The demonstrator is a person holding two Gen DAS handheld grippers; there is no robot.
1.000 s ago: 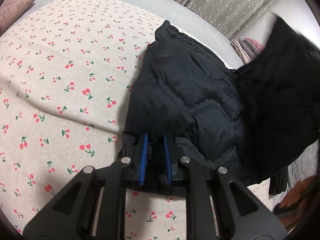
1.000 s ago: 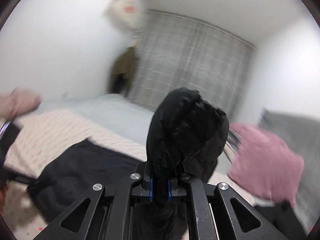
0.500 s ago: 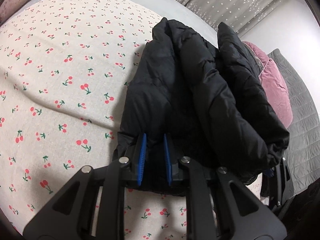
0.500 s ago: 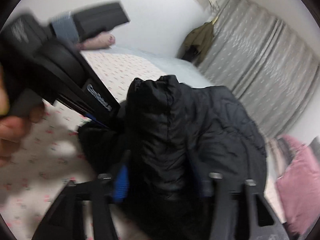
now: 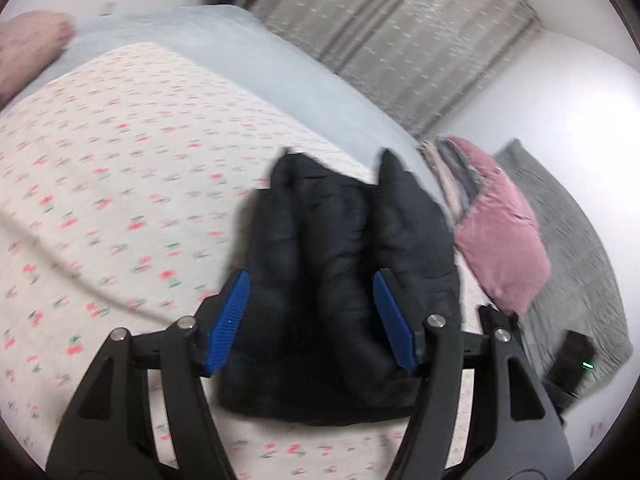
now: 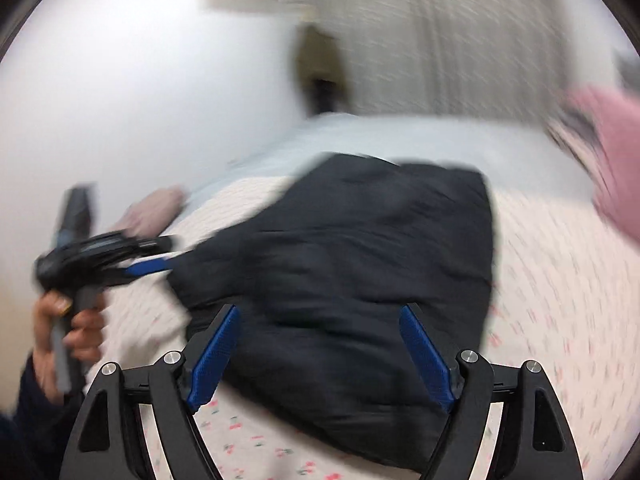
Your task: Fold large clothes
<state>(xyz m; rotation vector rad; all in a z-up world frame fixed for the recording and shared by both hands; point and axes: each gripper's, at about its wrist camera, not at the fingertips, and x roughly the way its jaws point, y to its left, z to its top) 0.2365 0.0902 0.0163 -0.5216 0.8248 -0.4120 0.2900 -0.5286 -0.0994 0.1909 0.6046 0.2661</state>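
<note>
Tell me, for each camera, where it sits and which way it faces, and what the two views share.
Left wrist: sits on the left gripper, looking forward and down along its open fingers at the folded black jacket on the cherry-print sheet; curtains and a pink cushion behind.
Right wrist: sits on the right gripper, facing across the bed; its open fingers frame the jacket, and the person's left hand shows holding the left gripper.
Shared: the jacket, the sheet, the pink cushion.

I count one black jacket [image 5: 344,280] on one bed [image 5: 120,184], one pink pillow [image 5: 500,240], one grey blanket [image 5: 576,264] (folded, I think), and my two grippers, left gripper [image 5: 310,320] and right gripper [image 6: 318,354].
</note>
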